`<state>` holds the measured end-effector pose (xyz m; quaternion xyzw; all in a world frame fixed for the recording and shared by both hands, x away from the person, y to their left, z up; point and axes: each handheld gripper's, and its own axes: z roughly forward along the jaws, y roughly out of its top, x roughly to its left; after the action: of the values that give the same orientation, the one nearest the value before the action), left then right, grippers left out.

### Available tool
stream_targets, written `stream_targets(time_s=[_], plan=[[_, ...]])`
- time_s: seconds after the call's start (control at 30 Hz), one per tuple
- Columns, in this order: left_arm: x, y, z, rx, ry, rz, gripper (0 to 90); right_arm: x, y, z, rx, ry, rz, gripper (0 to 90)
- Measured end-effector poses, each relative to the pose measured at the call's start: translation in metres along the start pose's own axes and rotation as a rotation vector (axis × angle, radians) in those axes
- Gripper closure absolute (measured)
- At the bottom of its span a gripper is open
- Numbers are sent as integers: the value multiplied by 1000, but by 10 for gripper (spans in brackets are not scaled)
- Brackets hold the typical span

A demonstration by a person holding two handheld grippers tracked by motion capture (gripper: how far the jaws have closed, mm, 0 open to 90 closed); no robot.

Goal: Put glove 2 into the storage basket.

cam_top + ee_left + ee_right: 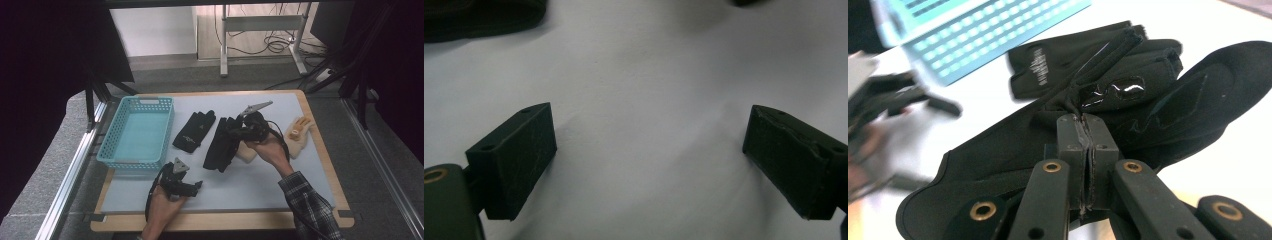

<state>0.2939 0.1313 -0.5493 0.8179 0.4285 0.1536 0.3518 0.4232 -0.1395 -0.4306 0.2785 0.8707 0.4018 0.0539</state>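
A large black glove (218, 146) lies mid-table, and my right gripper (239, 128) is shut on a fold of its fabric. In the right gripper view the jaws press together on the black glove (1173, 100) at the right gripper's (1087, 121) tips. A smaller black glove (195, 130) lies flat just left of it, also visible as the smaller glove (1048, 70) behind the pinched one. My left gripper (194, 187) rests near the front edge, left of centre. Its jaws stand wide apart over bare mat, the left gripper (649, 145) holding nothing.
A teal mesh basket (111, 136) stands empty at the left of the mat. A beige glove (300, 134) lies at the right, and another beige piece (246, 153) sits under the right hand. The pale mat (250, 185) covers a wooden board.
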Motion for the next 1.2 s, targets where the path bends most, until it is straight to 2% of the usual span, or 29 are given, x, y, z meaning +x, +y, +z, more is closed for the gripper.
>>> stream_targets(time_s=[0.1,0.13,0.17,0.23,0.3,0.37,0.43,0.47,0.53,0.57,0.6,0.63,0.67,0.73,0.8,0.9,0.97,1.03,1.07,1.1,1.17,1.2], plan=[[0,0,0,2,1,3,73,9,-13,-6,47,82,-47,866],[0,0,0,2,1,3,72,11,-17,-5,62,101,-59,866],[0,0,0,2,1,4,72,11,-17,-5,62,101,-59,866],[0,0,0,2,1,4,73,17,-30,5,119,143,-94,865],[0,0,0,3,1,5,72,20,-39,18,153,156,-121,860],[0,0,0,3,1,6,73,20,-45,29,162,146,-129,826],[0,0,0,3,0,3,73,18,-47,32,125,118,-126,721],[0,0,0,3,0,3,73,15,-46,31,103,103,-110,701],[0,0,0,3,0,3,73,11,-45,29,86,84,-96,680],[0,0,0,3,0,3,73,3,-43,23,59,31,-63,673],[0,0,0,3,0,3,73,3,-43,23,59,31,-63,673],[0,0,0,3,0,3,72,1,-43,21,56,14,-55,674],[0,0,0,3,0,3,73,-4,-46,19,54,-24,-39,680],[0,0,0,3,0,3,73,-5,-47,19,58,-41,-31,688],[0,0,0,3,1,3,73,-8,-53,21,69,-81,-13,701],[0,0,0,3,0,3,73,-9,-56,25,65,-78,8,656],[0,0,0,3,0,3,73,-11,-57,33,54,-93,33,584],[0,0,0,3,0,0,73,-12,-57,35,55,-96,38,590],[0,0,0,3,0,0,73,-13,-58,41,69,-85,55,663],[0,0,0,3,0,0,73,-13,-58,41,69,-85,55,663],[0,0,0,3,1,1,73,-10,-59,48,84,-88,46,746],[0,0,0,3,1,1,73,-8,-59,54,86,-73,42,794]])
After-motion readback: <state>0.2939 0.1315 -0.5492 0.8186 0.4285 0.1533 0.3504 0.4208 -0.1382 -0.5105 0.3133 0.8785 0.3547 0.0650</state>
